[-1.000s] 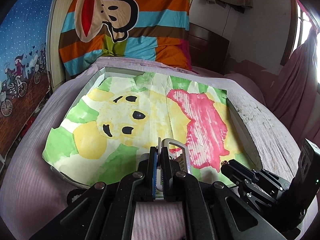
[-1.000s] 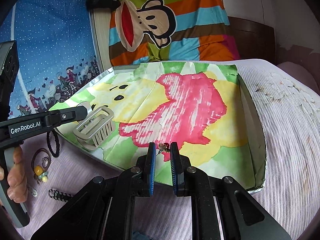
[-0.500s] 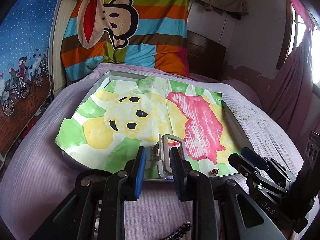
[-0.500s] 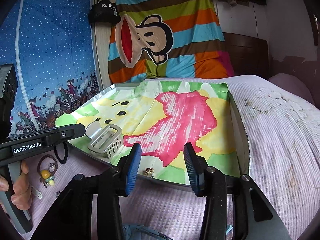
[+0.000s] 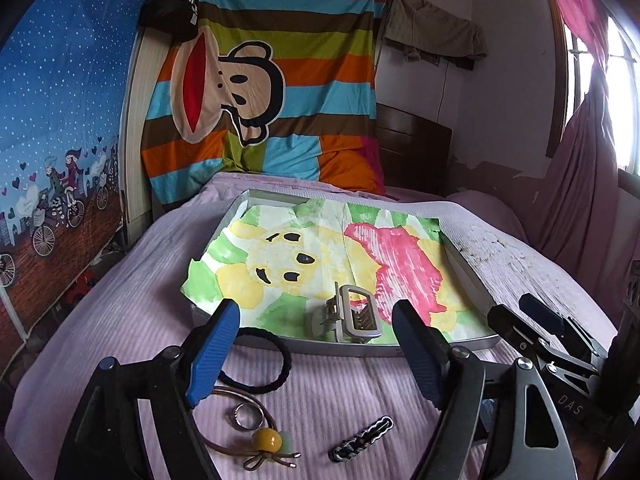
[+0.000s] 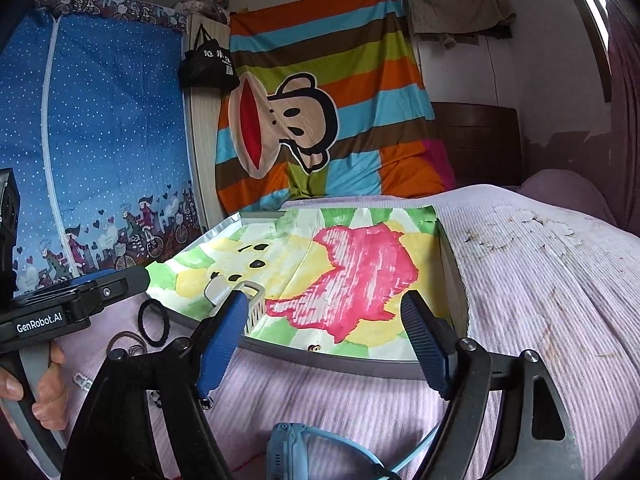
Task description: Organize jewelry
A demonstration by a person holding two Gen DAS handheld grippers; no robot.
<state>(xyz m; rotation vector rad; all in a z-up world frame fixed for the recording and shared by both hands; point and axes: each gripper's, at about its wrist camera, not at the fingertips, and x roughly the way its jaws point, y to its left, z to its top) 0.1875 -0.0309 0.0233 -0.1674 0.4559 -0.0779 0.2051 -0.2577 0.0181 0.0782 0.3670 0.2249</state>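
Now tray (image 5: pixel 348 347) holds claw clip (image 5: pixel 347 316), small earring (image 6: pixel 315 348); both tongs spread, empty.

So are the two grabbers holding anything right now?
No, nothing. The left gripper and the right gripper are both wide open. The grey hair claw sits in the tray, touched by neither.

Tray (image 5: pixel 472 268) sits mid-frame on the bed (image 5: pixel 120 320). Claw hair clip (image 5: pixel 348 316) lies inside it at the near edge; a small item, possibly an earring (image 6: pixel 315 348), lies right of it. Below the tray: hair tie (image 5: pixel 260 360), ring (image 5: pixel 248 416), beaded hair tie (image 5: pixel 266 440), barrette (image 5: pixel 362 438).
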